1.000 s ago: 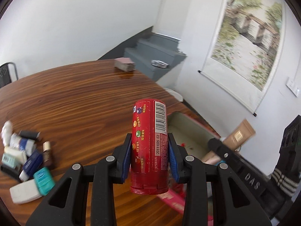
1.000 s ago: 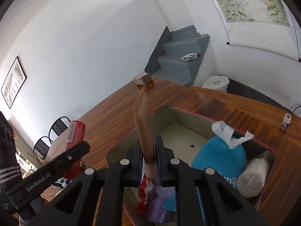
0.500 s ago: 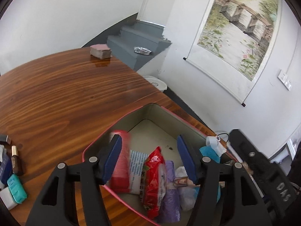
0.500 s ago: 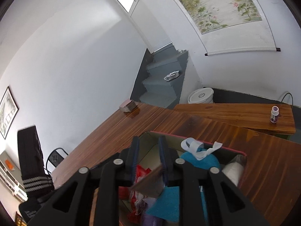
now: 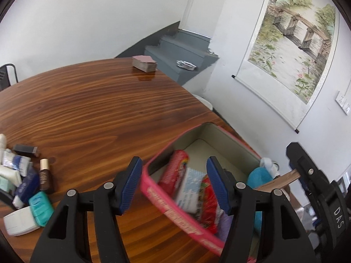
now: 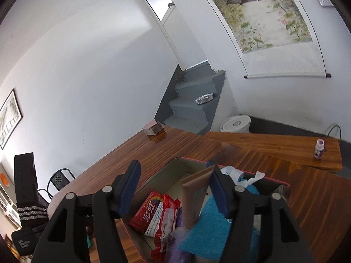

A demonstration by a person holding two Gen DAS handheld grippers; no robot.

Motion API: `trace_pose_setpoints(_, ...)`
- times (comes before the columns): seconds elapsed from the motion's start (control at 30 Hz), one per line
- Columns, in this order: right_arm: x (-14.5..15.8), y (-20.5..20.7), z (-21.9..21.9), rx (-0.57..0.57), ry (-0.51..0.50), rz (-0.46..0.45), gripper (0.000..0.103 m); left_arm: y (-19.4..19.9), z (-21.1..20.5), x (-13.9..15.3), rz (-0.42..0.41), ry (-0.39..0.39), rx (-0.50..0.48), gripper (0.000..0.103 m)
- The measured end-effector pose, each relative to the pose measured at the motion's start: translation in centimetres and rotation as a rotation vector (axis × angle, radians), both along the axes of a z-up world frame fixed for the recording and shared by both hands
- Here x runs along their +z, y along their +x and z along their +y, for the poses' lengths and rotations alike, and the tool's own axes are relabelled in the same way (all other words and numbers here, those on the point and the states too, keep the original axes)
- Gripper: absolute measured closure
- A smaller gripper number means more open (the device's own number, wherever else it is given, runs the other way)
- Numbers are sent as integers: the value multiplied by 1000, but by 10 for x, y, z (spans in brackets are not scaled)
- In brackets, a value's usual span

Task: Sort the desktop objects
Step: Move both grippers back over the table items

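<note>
A pink-rimmed storage box [image 5: 175,213] sits on the wooden table and holds the red canister [image 5: 173,171], snack packets and a blue cloth [image 5: 260,175]. My left gripper [image 5: 175,184] is open and empty above the box's near corner. My right gripper [image 6: 175,188] is open over the same box [image 6: 276,180]; a tan packet [image 6: 194,195] leans against its right finger, standing among the red packets [image 6: 153,210] and blue cloth [image 6: 210,221]. The tan packet [image 5: 283,178] also shows beside the right gripper in the left wrist view.
A heap of small toiletries [image 5: 24,182] lies at the table's left edge. A pink card deck [image 5: 143,63] rests at the far side. A small purple bottle [image 6: 319,148] stands on a side bench. A white bucket [image 6: 235,123] is on the floor.
My left gripper opened and dropped the red canister into the box, then drew back. My right gripper opened, releasing the tan packet, which now leans in the box.
</note>
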State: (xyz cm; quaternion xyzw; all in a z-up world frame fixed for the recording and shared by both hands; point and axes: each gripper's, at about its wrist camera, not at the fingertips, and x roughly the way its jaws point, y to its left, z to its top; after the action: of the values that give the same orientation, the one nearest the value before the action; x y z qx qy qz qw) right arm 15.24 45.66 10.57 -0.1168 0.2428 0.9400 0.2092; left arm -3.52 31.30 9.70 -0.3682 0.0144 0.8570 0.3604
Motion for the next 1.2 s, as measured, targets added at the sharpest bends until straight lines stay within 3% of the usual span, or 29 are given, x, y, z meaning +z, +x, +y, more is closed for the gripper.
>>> trace_pose_setpoints(0.13,1,-5,-15,31,60,-6,26,-1,-24,2,4,-9,37,38)
trace_pose_setpoints(0.43,-4,-23,-68,174,254,-46,23,-21,-116,23,68,-15,229,38)
trace_pose_setpoints(0.63,-14,-41,-95,294,306,-106,23,-34,-183,4,26,-12,362,38)
trace_pose_setpoints(0.8,-18,-43,-121,337,388,-104,23,-39,-226,-24,-31,-3,438,38)
trace_pose_setpoints(0.97,-17,-49,-121,244,414,-121,23,-43,-248,-45,-101,5,466,38)
trace_pose_setpoints(1.2,-7,-27,-73,16,296,-71,22,-40,-249,-50,-102,-17,462,38)
